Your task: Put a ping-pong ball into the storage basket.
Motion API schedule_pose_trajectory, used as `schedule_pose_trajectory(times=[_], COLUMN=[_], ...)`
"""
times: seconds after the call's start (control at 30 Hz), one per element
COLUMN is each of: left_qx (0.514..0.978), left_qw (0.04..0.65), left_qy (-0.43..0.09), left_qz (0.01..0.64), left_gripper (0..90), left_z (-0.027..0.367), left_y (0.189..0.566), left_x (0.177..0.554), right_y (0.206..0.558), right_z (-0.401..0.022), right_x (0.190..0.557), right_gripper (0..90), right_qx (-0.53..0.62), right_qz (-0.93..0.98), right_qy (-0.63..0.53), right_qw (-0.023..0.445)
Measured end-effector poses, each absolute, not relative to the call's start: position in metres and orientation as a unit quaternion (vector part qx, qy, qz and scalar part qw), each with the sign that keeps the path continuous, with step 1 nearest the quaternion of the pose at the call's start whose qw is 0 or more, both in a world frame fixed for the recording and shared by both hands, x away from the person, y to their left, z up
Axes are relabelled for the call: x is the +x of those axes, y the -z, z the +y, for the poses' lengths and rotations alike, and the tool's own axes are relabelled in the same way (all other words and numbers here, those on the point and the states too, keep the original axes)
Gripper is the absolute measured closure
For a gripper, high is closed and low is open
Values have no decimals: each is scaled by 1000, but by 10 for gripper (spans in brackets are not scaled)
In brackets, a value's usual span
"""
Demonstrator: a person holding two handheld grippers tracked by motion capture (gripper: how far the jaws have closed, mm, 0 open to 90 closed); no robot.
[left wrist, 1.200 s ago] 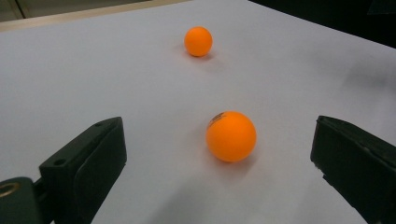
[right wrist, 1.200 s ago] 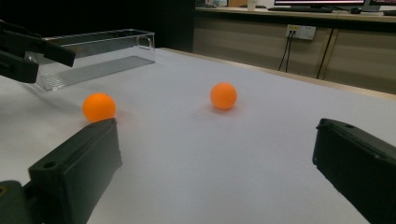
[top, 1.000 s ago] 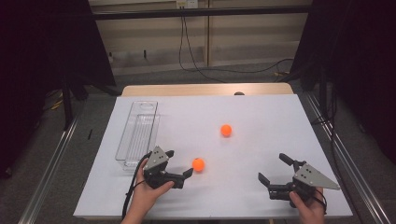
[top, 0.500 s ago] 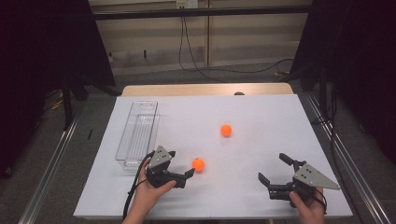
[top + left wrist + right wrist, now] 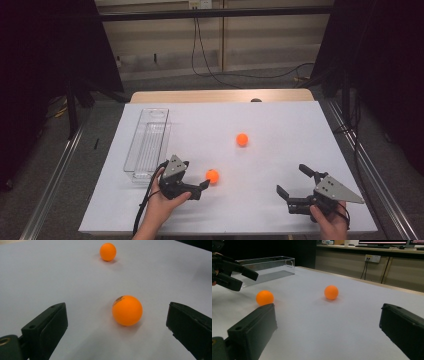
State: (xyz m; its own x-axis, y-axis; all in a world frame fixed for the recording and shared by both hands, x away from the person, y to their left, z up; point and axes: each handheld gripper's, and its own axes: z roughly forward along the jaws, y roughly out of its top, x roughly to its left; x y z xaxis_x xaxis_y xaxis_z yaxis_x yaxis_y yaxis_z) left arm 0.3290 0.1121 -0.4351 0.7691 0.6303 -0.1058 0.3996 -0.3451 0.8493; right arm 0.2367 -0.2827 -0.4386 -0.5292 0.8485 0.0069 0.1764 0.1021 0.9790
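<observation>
The near orange ball (image 5: 212,175) lay on the white counter (image 5: 280,125), just ahead of the left gripper (image 5: 202,186), whose jaws stood wide apart and empty, lined up either side of it, apparently to close on it; the far ball (image 5: 242,139) sat well apart toward the middle; the clear tray (image 5: 145,150) waited at the left, likely their destination; the right gripper (image 5: 292,192) hung open and empty at the near right, seemingly idle.

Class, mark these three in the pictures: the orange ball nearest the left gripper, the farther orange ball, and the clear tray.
near orange ball (image 5: 127,310), left gripper view, middle of its front.
far orange ball (image 5: 242,139), high view, its centre.
clear tray (image 5: 131,150), high view, its left wall.
</observation>
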Motion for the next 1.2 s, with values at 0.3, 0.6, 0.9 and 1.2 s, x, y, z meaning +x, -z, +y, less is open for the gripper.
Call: schedule_pose_trajectory(times=[0.3, 0.6, 0.9, 1.2], left_qx=[819, 817, 827, 828], left_qw=[463, 464, 451, 449], left_qy=[-114, -112, -106, -103], left_qz=[317, 325, 318, 320], left_gripper=[38, 40, 44, 45], left_z=[108, 107, 99, 92], left_y=[437, 436, 437, 436], left_x=[330, 333, 334, 338], right_y=[439, 439, 439, 439], right_z=[-283, -283, -283, -283], right_x=[237, 237, 237, 237], right_gripper=[6, 6, 6, 6], right_qx=[380, 380, 379, 380], right_qz=[676, 677, 677, 676], right_qy=[-554, -553, -552, -554], right_qw=[303, 304, 304, 303])
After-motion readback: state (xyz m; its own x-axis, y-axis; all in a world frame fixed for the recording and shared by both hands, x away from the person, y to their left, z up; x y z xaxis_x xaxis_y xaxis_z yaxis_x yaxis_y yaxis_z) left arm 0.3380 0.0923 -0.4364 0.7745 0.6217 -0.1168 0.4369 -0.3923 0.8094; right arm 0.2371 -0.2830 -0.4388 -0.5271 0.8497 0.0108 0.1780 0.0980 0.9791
